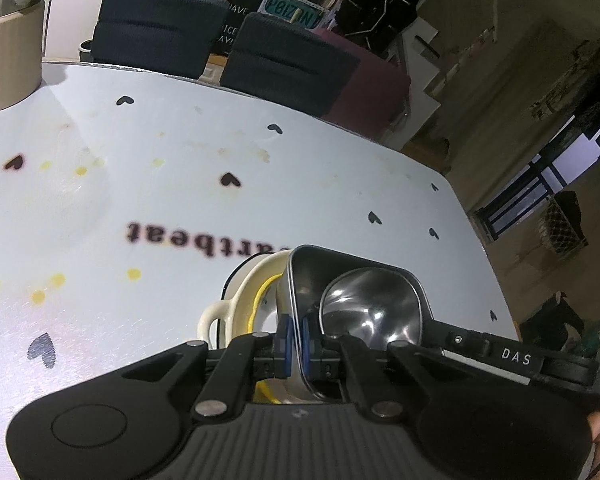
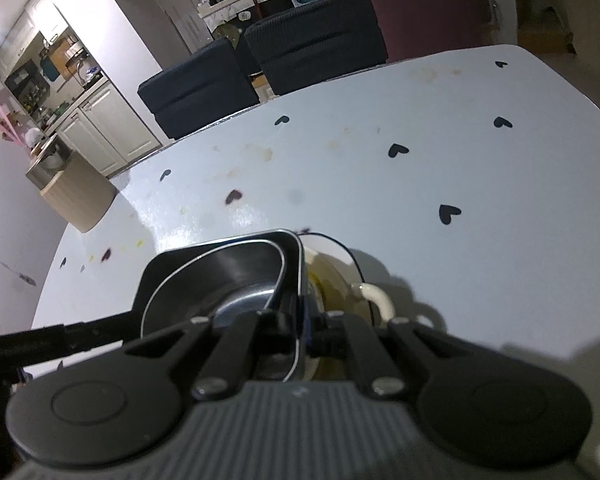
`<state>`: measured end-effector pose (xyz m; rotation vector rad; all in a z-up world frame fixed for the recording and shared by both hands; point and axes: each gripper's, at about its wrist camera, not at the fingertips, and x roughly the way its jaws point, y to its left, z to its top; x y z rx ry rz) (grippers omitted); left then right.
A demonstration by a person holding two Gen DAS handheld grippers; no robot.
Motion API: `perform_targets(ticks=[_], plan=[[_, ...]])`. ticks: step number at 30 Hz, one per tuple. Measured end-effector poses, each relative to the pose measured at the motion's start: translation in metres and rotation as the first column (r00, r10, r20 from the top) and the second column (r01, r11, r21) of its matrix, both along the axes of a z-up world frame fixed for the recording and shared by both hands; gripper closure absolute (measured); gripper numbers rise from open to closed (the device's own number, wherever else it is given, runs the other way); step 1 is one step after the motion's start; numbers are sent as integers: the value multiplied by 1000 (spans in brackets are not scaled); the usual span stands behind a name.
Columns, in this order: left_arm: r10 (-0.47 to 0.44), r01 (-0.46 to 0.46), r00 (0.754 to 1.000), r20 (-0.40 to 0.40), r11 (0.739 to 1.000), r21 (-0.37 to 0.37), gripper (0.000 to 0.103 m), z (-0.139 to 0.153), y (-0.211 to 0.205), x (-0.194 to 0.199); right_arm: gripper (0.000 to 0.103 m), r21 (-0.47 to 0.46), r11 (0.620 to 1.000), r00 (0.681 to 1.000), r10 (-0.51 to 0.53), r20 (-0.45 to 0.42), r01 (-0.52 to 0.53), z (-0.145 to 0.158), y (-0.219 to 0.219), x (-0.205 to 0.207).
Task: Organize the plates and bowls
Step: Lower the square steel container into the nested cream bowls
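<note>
A square steel tray (image 1: 300, 280) holds a steel bowl (image 1: 374, 312) inside it. My left gripper (image 1: 296, 350) is shut on one rim of the tray, its blue pads on either side of the wall. My right gripper (image 2: 300, 330) is shut on the opposite rim of the same tray (image 2: 228, 268), with the steel bowl (image 2: 220, 280) inside. A cream ceramic dish with handles (image 1: 240, 300) sits right under and beside the tray on the white table (image 1: 180, 200); it also shows in the right wrist view (image 2: 340, 280).
The table has a heart-print cover with stains. A beige container (image 1: 8, 64) stands at its far left corner, also in the right wrist view (image 2: 76, 192). Two dark chairs (image 1: 160, 28) and a maroon seat (image 1: 376, 80) stand beyond the far edge.
</note>
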<state>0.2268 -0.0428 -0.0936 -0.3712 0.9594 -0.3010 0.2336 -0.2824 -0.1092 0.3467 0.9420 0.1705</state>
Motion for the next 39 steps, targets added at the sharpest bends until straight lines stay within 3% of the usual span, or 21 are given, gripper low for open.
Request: perform_targets(ticks=[14, 32, 39], plan=[[-11, 11, 1000, -16, 999, 31, 98, -7, 0, 1, 99, -26, 1000, 1000, 16, -21, -16, -6, 5, 5], [-28, 28, 1000, 7, 998, 59, 98, -13, -5, -1, 100, -85, 996, 999, 1, 48, 3, -9, 14, -5], [-28, 27, 1000, 5, 998, 58, 98, -12, -4, -1, 99, -86, 996, 1000, 0, 28, 2, -14, 16, -3]])
